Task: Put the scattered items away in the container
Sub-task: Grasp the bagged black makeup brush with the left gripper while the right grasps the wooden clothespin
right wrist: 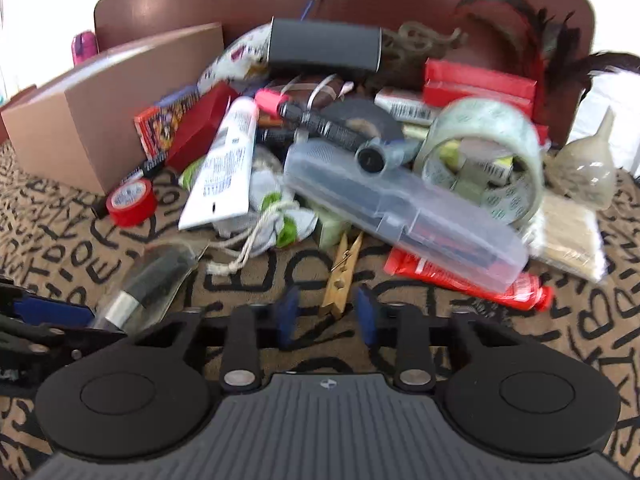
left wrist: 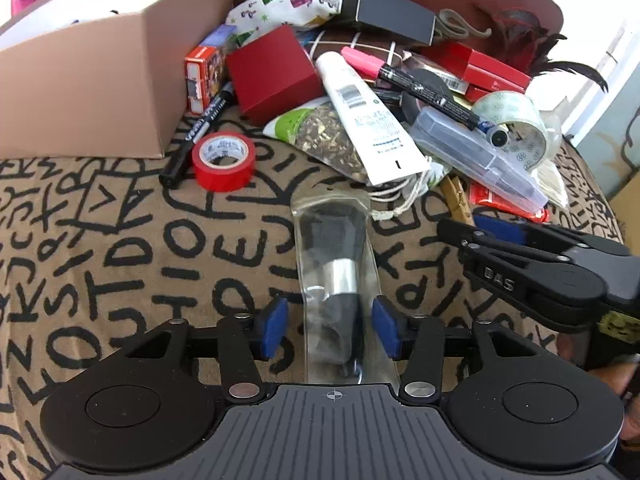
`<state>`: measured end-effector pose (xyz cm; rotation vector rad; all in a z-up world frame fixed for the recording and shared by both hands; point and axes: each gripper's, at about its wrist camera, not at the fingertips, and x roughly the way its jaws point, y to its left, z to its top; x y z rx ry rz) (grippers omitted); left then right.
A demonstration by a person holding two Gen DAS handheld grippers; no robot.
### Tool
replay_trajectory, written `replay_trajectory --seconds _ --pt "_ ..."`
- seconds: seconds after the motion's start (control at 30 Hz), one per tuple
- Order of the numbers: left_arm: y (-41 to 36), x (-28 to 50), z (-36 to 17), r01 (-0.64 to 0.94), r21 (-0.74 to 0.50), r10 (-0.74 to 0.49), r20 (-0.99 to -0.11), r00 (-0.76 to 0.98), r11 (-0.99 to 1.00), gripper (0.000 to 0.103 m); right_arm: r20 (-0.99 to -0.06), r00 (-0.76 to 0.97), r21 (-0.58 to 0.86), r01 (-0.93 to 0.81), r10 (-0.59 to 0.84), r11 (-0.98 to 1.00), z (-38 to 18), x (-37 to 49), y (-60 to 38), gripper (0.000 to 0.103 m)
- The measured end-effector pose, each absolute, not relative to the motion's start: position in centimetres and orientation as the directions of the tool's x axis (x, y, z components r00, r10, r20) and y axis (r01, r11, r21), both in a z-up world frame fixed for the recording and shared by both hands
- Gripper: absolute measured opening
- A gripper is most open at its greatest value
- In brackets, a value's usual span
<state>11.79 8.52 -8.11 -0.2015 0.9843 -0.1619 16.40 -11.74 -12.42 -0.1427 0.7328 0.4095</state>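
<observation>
My left gripper (left wrist: 330,326) stands open, its blue pads on either side of a bagged makeup brush (left wrist: 340,276) without touching the plastic — the brush's black handle lies between them and its bristles point away toward the pile. My right gripper (right wrist: 326,314) is open too, somewhat narrower, and holds nothing; the near end of a wooden clothespin (right wrist: 342,274) lies on the lettered cloth (left wrist: 120,240) just ahead of the gap between its pads, and this view is blurred. The cardboard box (left wrist: 84,84) stands to the far left of the brush, with a red tape roll (left wrist: 223,161) and a black marker (left wrist: 198,134) lying just beside its near corner. Beyond the brush's bristle end the heap begins: a white tube (left wrist: 366,118) lies over a bag of dried herbs (left wrist: 324,136), a red box (left wrist: 276,74) sits behind them, and a pink-capped marker (left wrist: 412,86) lies slanted across the top. To the right of the tube a clear plastic case (left wrist: 476,158) rests on a red packet (right wrist: 468,282), with a roll of clear printed tape (left wrist: 516,124) leaning just behind the case. A drawstring cord (right wrist: 248,240) trails between the brush and the clothespin.
</observation>
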Motion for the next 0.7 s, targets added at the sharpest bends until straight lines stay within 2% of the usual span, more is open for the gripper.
replay_trajectory --seconds 0.07,0.1,0.13,0.27,0.37,0.5,0.6,0.63,0.67,0.7 --pt "8.3 11.7 -8.3 0.053 -0.230 -0.221 -0.808 0.546 0.972 0.059 -0.678 0.660 0.019 -0.426 0.325 0.905 -12.3 15.9 -11.9 0.017" --pt "8.2 11.7 -8.3 0.059 -0.224 -0.219 -0.808 0.547 0.973 0.040 -0.684 0.647 0.032 -0.435 0.337 0.900 -12.1 15.6 -12.1 0.016" --pt "8.1 11.7 -8.3 0.069 -0.224 -0.225 -0.808 0.544 0.972 0.034 -0.691 0.635 0.043 -0.443 0.347 0.896 -11.9 15.1 -12.2 0.013" --pt "7.9 11.2 -7.9 0.109 -0.211 -0.236 -0.810 0.537 0.971 0.030 -0.705 0.598 0.054 -0.489 0.380 0.871 -11.3 12.0 -12.2 0.013" --pt "8.3 10.4 -7.6 0.133 -0.212 -0.250 -0.817 0.519 0.968 0.031 -0.716 0.573 0.048 -0.529 0.398 0.847 -11.4 9.9 -11.9 0.014" --pt "8.6 10.1 -8.0 0.121 -0.213 -0.245 -0.821 0.516 0.969 0.051 -0.718 0.580 0.034 -0.522 0.384 0.853 -11.6 9.4 -11.6 0.017" --pt "8.4 10.0 -8.0 0.118 -0.212 -0.242 -0.818 0.522 0.970 0.052 -0.718 0.588 0.021 -0.517 0.373 0.856 -11.2 9.8 -11.2 0.019" --pt "8.3 10.1 -8.1 0.123 -0.209 -0.242 -0.818 0.521 0.970 0.050 -0.717 0.593 0.010 -0.518 0.367 0.856 -11.2 9.8 -11.0 0.019" --pt "8.3 10.0 -8.1 0.126 -0.209 -0.244 -0.818 0.520 0.970 0.038 -0.717 0.594 0.005 -0.519 0.365 0.855 -11.2 9.9 -10.9 0.019" --pt "8.3 10.0 -8.0 0.128 -0.204 -0.241 -0.818 0.522 0.971 0.033 -0.718 0.592 0.009 -0.518 0.366 0.855 -11.3 10.0 -10.9 0.019"
